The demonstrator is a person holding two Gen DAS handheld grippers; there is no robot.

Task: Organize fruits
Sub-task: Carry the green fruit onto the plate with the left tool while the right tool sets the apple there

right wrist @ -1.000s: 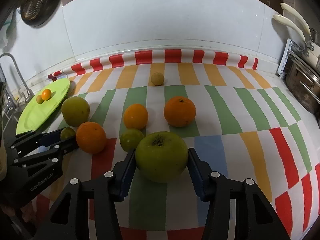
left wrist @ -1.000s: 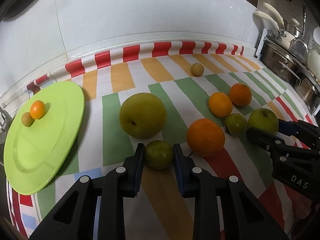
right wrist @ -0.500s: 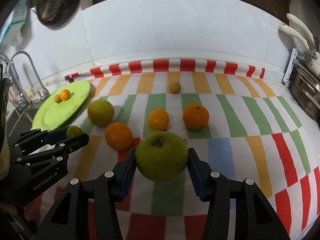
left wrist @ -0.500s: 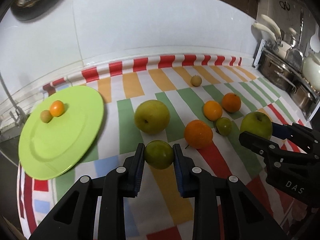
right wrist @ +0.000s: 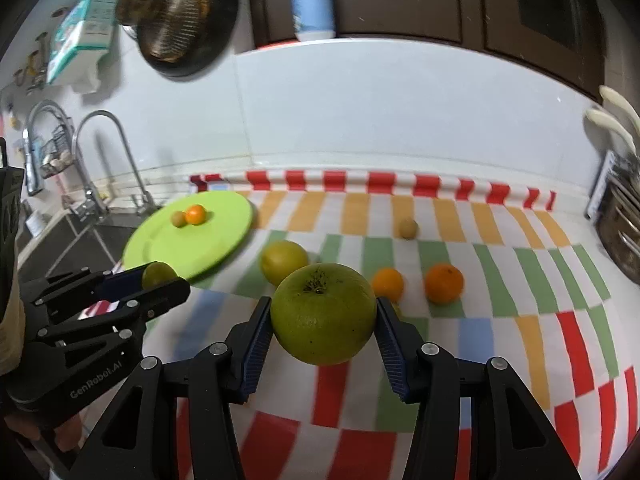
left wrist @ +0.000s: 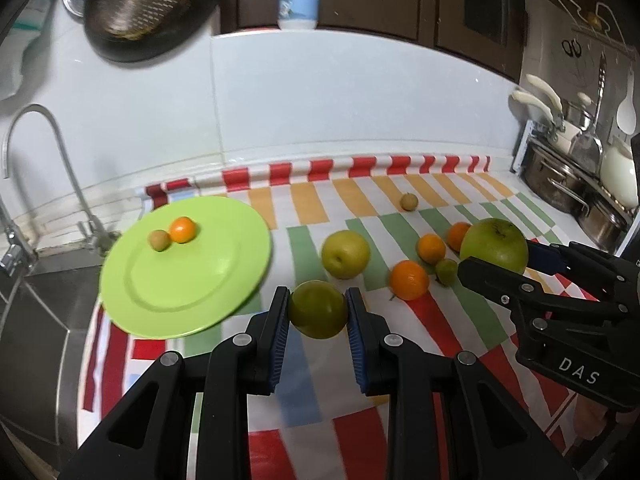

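We carry two fruits at once. Our left tool (left wrist: 318, 312) is closed on a small green fruit (left wrist: 318, 309), which is pressed between both blue pads and held above the worktop (left wrist: 460, 340), just beside the near edge of the plate (left wrist: 160, 300). Our right tool (right wrist: 322, 334) is opened wide around a big apple (right wrist: 323, 313), and both pads touch its sides; it is also lifted, over the middle of the cloth.

We judge that the step is the transport to the plate, where a small orange fruit (left wrist: 183, 229) and a small brownish one (left wrist: 159, 240) already lie, touching each other. The next move probably asks us to bring the green fruit over the flat part of the plate, lower it, and open only when it rests, because a round fruit can roll. The apple should follow beside it, not on top.

The apple has a dull skin with dark speckles and a brown stem hollow. The green fruit is smooth and a little shiny. The plate is bright lime with a raised rim, and looks like plastic. The cloth has blocks of red, orange, green and blue.

Still on the cloth lie a pear-like yellow fruit (left wrist: 345, 254), three oranges, one small green fruit and one small pale fruit (left wrist: 409, 202) near the wall.
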